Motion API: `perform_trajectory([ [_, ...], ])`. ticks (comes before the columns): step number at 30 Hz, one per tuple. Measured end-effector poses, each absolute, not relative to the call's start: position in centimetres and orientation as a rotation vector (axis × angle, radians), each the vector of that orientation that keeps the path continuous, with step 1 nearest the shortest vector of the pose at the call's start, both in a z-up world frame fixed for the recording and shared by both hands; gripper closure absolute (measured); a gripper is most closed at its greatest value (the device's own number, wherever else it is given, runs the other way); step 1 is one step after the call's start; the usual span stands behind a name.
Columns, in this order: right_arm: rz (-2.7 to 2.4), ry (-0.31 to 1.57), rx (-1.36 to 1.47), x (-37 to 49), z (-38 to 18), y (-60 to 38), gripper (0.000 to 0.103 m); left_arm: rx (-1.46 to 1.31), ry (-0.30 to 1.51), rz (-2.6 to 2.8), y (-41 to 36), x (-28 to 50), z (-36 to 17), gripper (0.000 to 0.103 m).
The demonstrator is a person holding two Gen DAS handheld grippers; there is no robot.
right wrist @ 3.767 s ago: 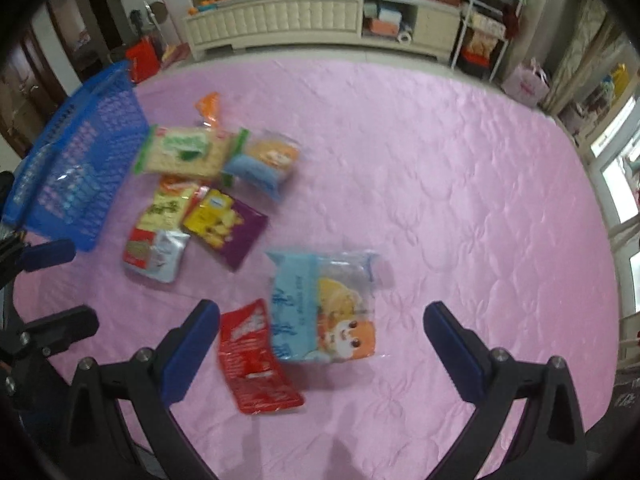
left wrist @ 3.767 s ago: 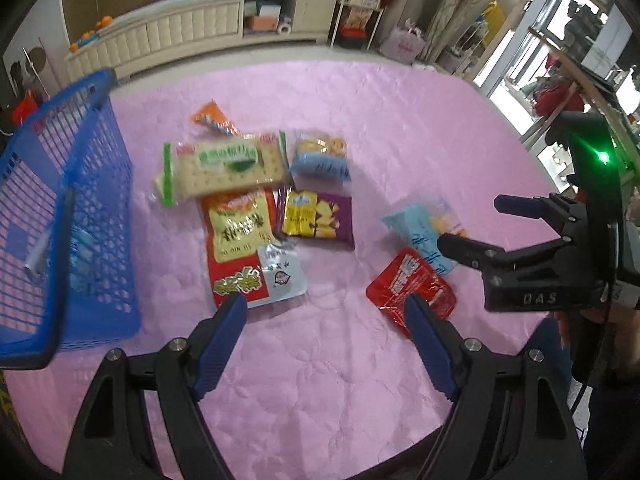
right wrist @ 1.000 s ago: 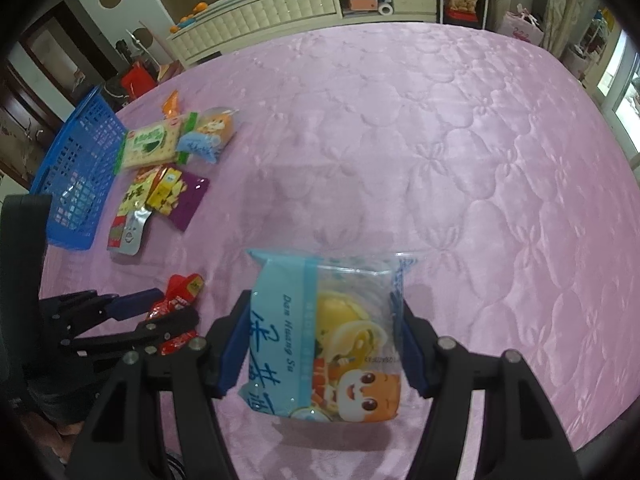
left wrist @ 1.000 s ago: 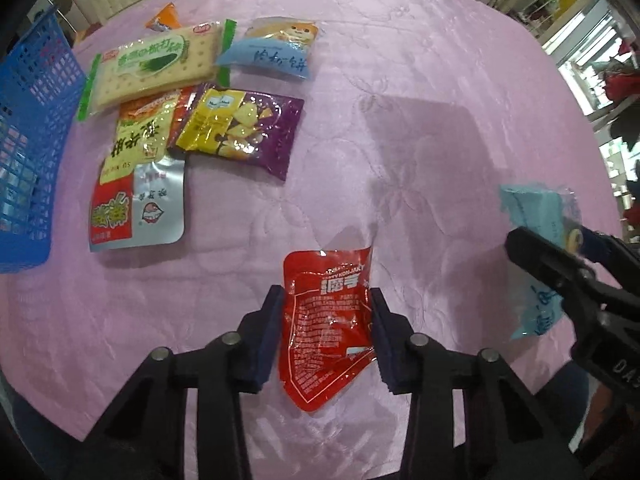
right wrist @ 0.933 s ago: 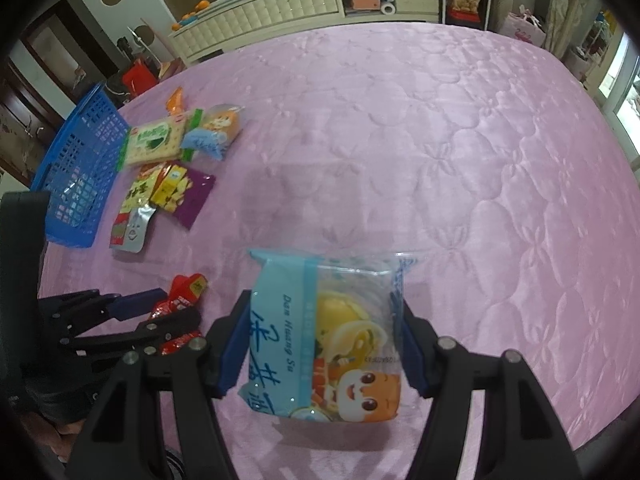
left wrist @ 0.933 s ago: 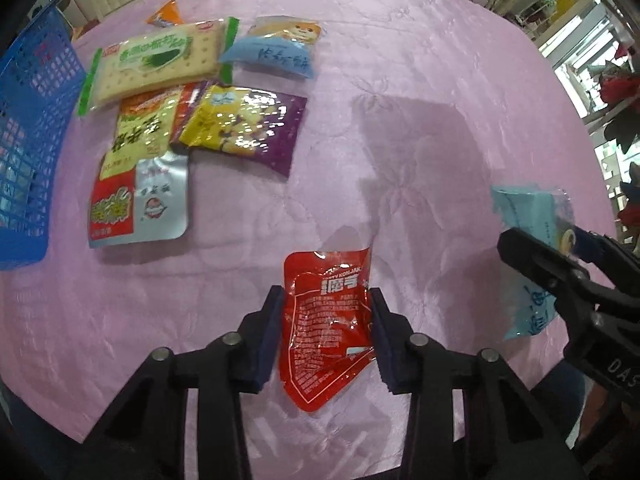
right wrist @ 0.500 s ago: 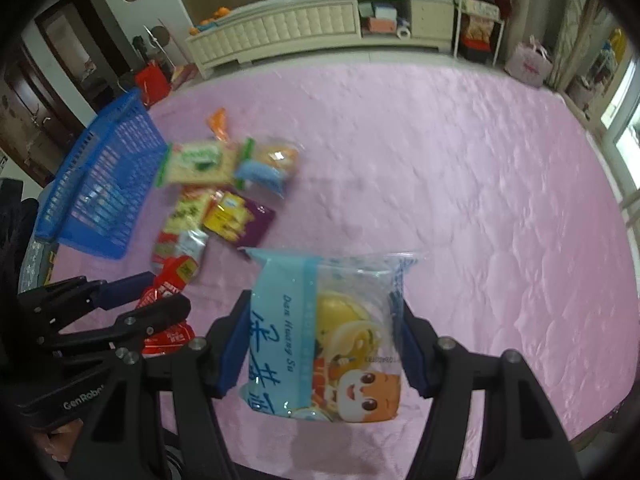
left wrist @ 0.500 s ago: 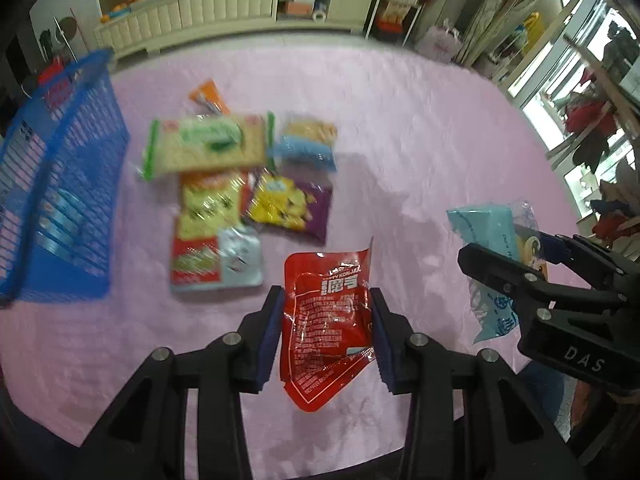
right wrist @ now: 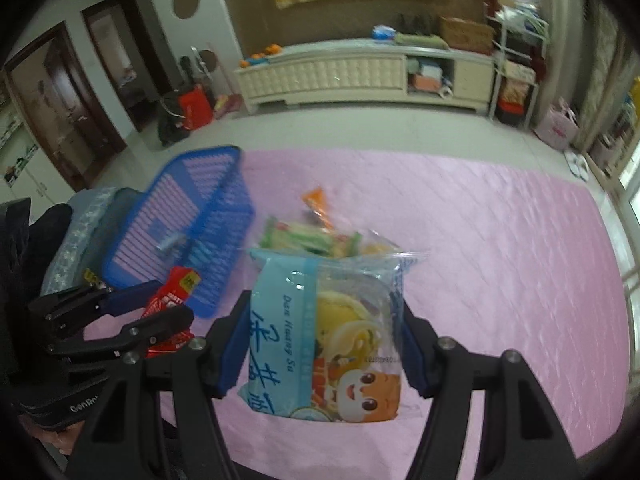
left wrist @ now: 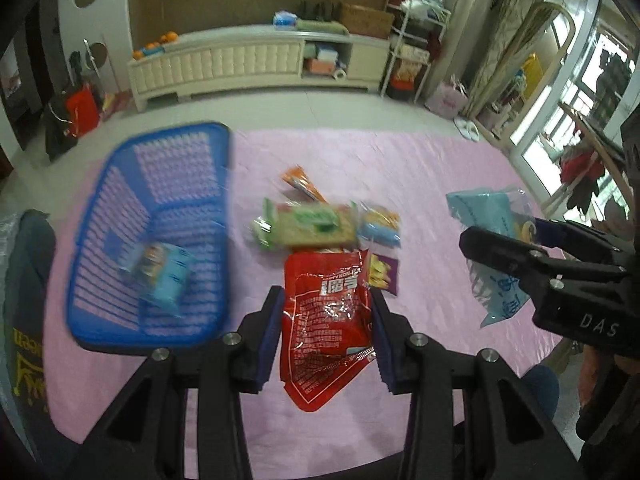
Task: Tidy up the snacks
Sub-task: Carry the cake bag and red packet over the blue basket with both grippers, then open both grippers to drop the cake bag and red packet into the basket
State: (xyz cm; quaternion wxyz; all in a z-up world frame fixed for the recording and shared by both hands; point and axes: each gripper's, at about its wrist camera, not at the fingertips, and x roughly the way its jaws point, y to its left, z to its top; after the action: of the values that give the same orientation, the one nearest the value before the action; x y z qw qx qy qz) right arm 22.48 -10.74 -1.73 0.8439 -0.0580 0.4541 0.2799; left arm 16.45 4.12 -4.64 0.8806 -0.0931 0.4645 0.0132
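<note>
With jaws clamping the red packet (left wrist: 326, 320), the left gripper (left wrist: 326, 332) is nearer the blue basket (left wrist: 152, 232), ahead-left, than the right gripper (right wrist: 324, 344), clamping the light-blue packet (right wrist: 324, 340).

Daylight from right-side windows (left wrist: 576, 92); soft, even. Blue perforated plastic basket (left wrist: 120, 320) and loose snack packets (left wrist: 316, 224) motion-blurred. Fisheye bends and darkens frame edges.

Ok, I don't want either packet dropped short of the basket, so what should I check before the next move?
1. Left gripper shut on the red foil snack packet: ok.
2. Right gripper shut on the light blue cartoon snack bag: ok.
3. Blue plastic mesh basket upright, mouth open: ok.
4. Room in the basket beside the small blue packet: ok.
5. Packets over the basket: not ok, both beside it.
</note>
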Motion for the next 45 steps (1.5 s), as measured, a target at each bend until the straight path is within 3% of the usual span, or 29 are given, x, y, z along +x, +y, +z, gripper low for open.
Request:
perform_trajectory([
  [19,0.784,0.904,-0.268,23.2,0.3,5.5,0.034,-0.235,0.884,0.144,19.9,14.4,0.3,0.064],
  [41,0.844,0.995,-0.356,28.6,-5.3,13.2,0.034,-0.272,0.950,0.185,23.8,18.5,-4.1,0.064],
  [43,0.847,0.995,-0.348,28.9,-5.5,13.3,0.032,-0.272,0.950,0.183,23.9,18.6,-4.0,0.064],
  [45,0.839,0.967,-0.335,29.2,-5.2,13.4,0.020,-0.265,0.950,0.183,23.6,18.4,-3.9,0.064],
])
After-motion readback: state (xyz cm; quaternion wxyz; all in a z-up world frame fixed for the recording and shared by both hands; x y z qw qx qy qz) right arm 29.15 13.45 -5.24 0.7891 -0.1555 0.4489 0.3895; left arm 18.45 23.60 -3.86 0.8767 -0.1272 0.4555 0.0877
